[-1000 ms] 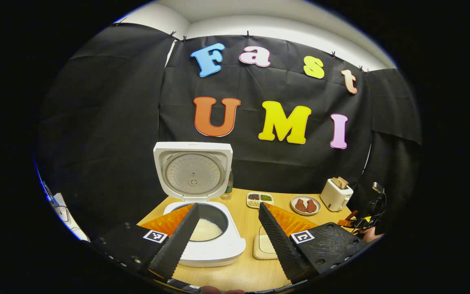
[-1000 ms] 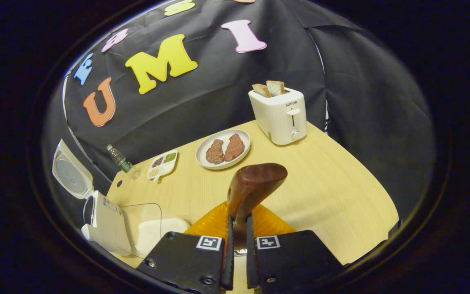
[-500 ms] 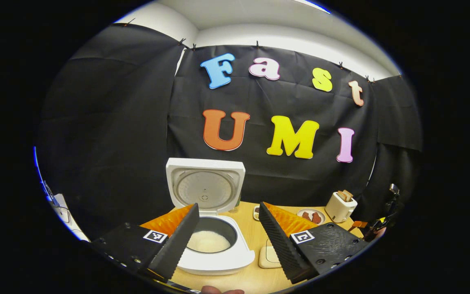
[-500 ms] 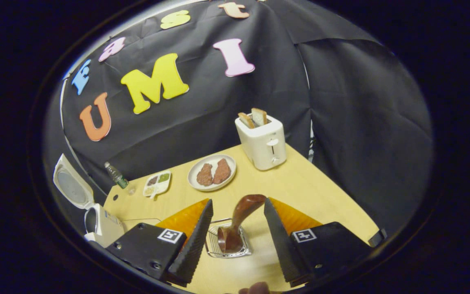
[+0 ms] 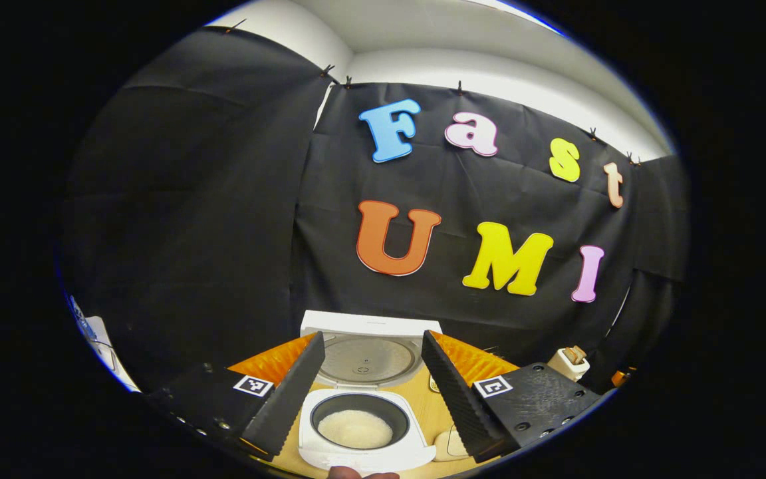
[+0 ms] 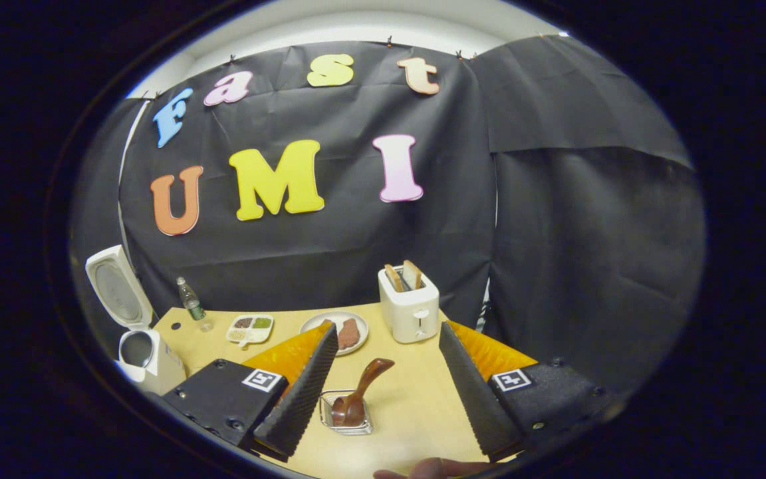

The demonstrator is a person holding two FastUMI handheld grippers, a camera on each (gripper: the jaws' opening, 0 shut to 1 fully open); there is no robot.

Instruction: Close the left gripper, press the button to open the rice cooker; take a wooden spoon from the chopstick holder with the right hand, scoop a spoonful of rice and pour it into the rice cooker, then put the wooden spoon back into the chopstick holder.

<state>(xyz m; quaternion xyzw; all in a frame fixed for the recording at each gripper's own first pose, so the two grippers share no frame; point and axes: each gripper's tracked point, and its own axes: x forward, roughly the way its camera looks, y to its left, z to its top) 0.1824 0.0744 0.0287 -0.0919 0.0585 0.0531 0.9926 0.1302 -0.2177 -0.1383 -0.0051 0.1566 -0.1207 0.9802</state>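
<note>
In a black-draped booth, my left gripper [image 5: 371, 389] and right gripper [image 6: 386, 386] both gape above the pale wooden desk [image 6: 409, 399], rice cooker [image 5: 363, 426] lid-up, wooden spoon [image 6: 360, 392] in its chopstick holder [image 6: 346, 419].

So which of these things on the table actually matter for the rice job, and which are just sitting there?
In use: rice cooker, rice inside it, wooden spoon, chopstick holder.

Lying about: toaster, plate, bottle, small divided dish.
</note>
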